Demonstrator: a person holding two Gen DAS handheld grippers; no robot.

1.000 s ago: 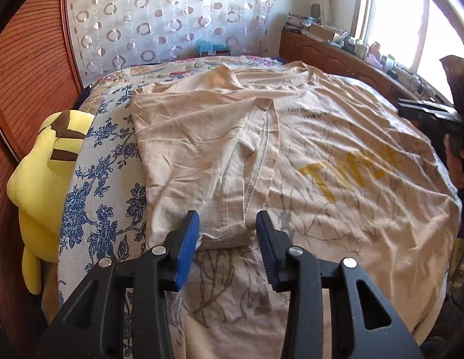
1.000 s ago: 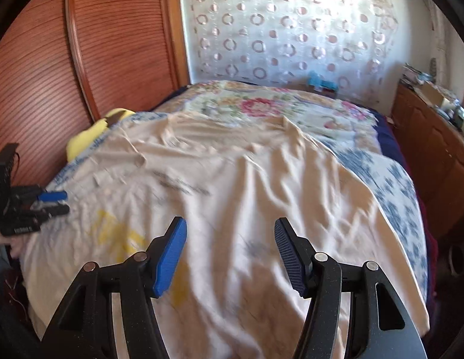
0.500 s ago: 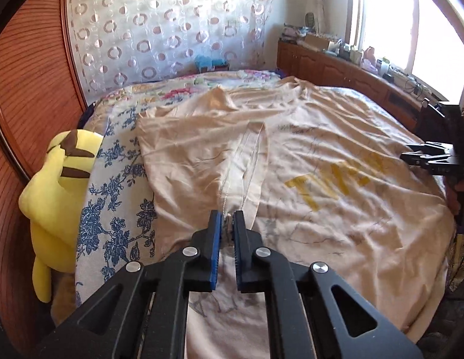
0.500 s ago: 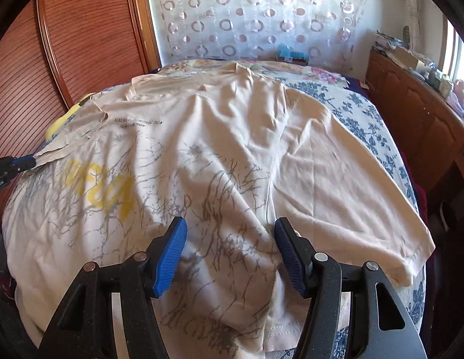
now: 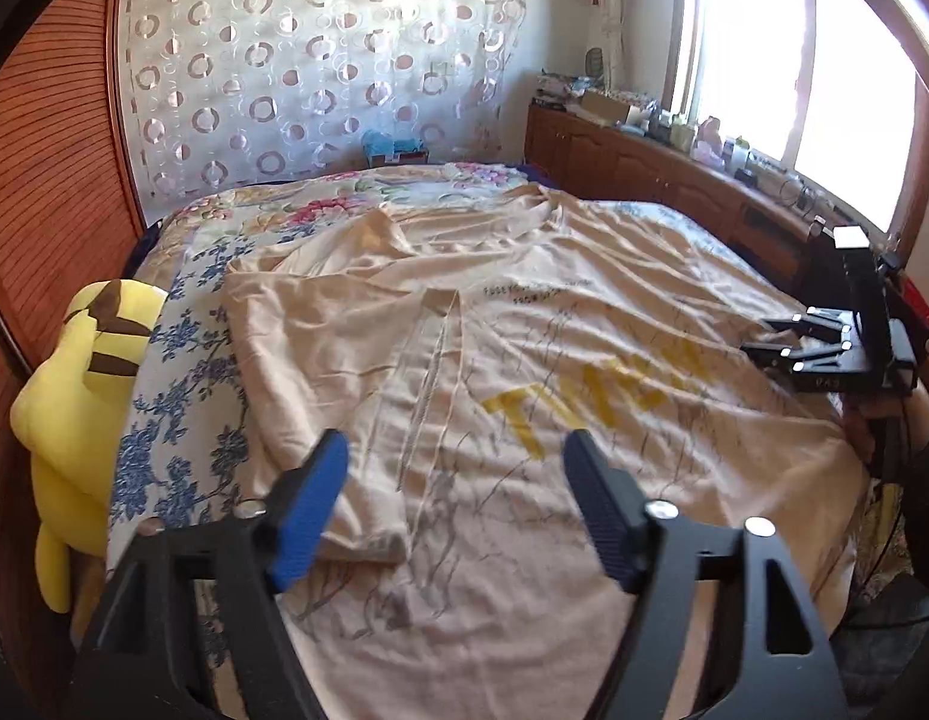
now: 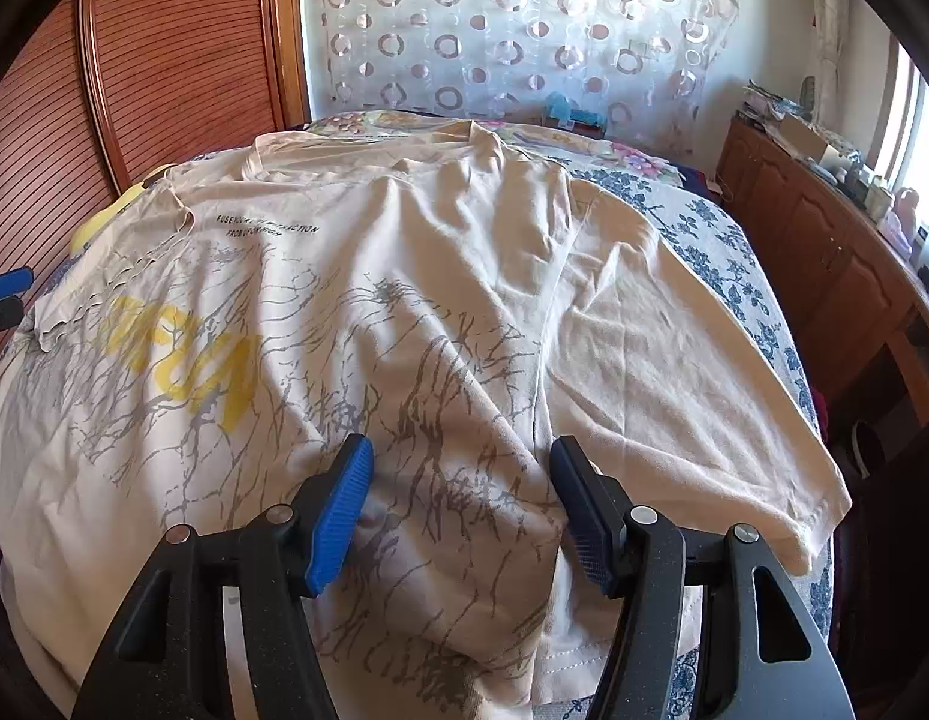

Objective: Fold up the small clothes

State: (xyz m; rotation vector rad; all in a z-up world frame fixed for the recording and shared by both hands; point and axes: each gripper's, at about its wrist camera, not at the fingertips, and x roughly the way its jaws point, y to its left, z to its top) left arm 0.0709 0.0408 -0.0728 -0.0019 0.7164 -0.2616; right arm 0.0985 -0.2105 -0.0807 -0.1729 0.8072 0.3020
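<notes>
Left wrist view shows the T-shirt (image 5: 524, 360) with one sleeve (image 5: 368, 420) folded inward, the right sleeve (image 6: 674, 360) unfolded, and both the left gripper (image 5: 455, 498) and right gripper (image 6: 461, 498) spread, empty.

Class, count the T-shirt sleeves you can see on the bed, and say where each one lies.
2. One sleeve is folded over the T-shirt by the plush toy; the other sleeve lies spread flat toward the cabinets.

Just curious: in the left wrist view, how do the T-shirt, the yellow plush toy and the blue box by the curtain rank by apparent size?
1. T-shirt
2. Yellow plush toy
3. Blue box, though it sits farthest away.
</notes>
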